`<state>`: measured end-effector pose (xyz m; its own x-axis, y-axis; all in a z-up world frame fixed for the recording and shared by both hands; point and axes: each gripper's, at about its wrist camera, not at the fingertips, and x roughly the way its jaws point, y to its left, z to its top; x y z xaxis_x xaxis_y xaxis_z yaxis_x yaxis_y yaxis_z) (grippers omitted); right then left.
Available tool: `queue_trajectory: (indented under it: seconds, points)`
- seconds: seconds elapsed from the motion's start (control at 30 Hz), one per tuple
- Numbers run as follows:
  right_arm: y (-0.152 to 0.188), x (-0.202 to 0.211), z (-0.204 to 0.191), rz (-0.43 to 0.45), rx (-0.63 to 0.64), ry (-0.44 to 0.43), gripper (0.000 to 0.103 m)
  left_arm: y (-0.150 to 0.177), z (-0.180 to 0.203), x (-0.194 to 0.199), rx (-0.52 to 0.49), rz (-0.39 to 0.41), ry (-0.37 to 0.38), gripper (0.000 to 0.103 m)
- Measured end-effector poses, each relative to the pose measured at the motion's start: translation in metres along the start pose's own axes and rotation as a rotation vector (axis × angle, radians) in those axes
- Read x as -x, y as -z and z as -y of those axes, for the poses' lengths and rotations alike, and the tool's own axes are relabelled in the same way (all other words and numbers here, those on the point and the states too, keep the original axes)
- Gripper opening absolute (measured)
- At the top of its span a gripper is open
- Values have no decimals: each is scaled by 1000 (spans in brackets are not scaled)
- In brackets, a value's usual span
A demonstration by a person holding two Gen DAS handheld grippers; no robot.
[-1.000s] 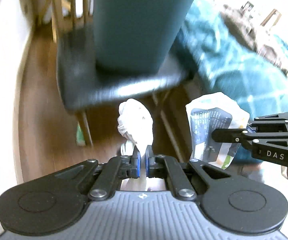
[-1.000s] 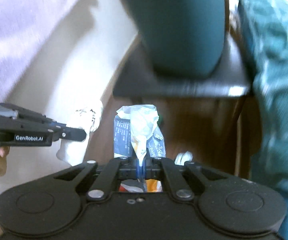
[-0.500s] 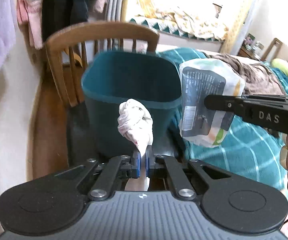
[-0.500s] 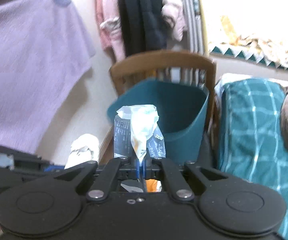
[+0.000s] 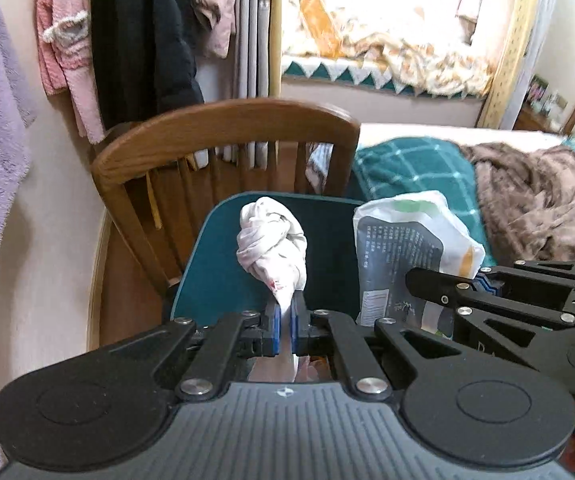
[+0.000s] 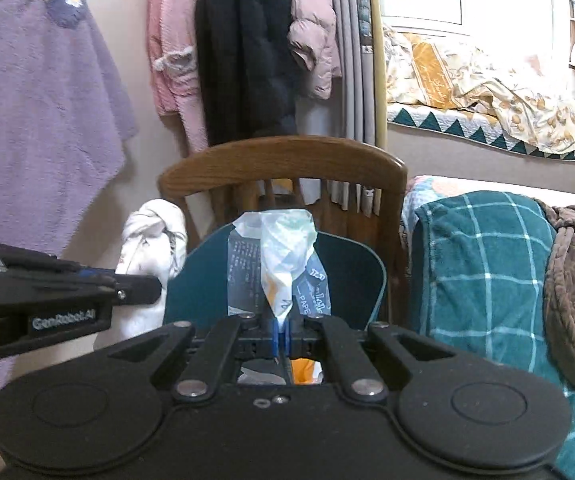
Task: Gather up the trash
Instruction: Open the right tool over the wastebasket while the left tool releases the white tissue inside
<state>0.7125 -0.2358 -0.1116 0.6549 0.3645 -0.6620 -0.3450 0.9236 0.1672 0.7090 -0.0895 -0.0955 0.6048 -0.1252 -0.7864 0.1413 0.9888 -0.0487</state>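
1. Our left claw [image 5: 283,322] grips the tissue wad [image 5: 271,246]; our right claw [image 6: 280,335] grips the wrapper [image 6: 277,264].
2. We hold both over the bin [image 5: 215,276] on the chair [image 5: 223,128], then open.

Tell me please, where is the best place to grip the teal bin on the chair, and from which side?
Probably the teal bin is best gripped by its thin upper rim, coming from above with one finger inside and one outside. Its walls look wide and smooth, too broad for these jaws. The near rim is best, because the chair back stands close behind the far rim.
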Motion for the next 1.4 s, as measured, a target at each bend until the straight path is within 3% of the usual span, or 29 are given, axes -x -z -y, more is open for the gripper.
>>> queue_trajectory:
  seconds: [0.33, 0.47, 0.57, 0.83, 0.9, 0.97, 1.03, 1.23, 1.33, 1.4]
  points:
    - [9, -48, -2, -104, 29, 2, 3, 7, -5, -69, 21, -180, -39, 5]
    - [15, -60, -6, -136, 47, 6, 8, 12, -10, -87, 40, -235, -52, 5]
    - [19, -65, -3, -160, 46, 9, 17, 14, -11, -97, 47, -259, -64, 5]
    - [28, -58, 2, -163, 59, -42, 24, 14, -20, -101, 96, -270, -23, 9]
    - [30, -55, 2, -162, 62, -52, 26, 14, -19, -101, 103, -267, -3, 12]
    - [31, -51, 0, -161, 69, -55, 28, 14, -18, -99, 110, -268, 15, 25]
    - [30, -46, 0, -154, 75, -61, 31, 14, -16, -94, 105, -248, 28, 32]
    - [30, -24, 3, -123, 84, -84, 36, 13, -5, -62, 56, -167, 46, 34]
    - [32, -12, 5, -104, 87, -97, 39, 16, 0, -42, 26, -113, 30, 62]
    - [34, -3, 6, -93, 88, -104, 41, 20, 3, -27, 1, -69, 18, 65]
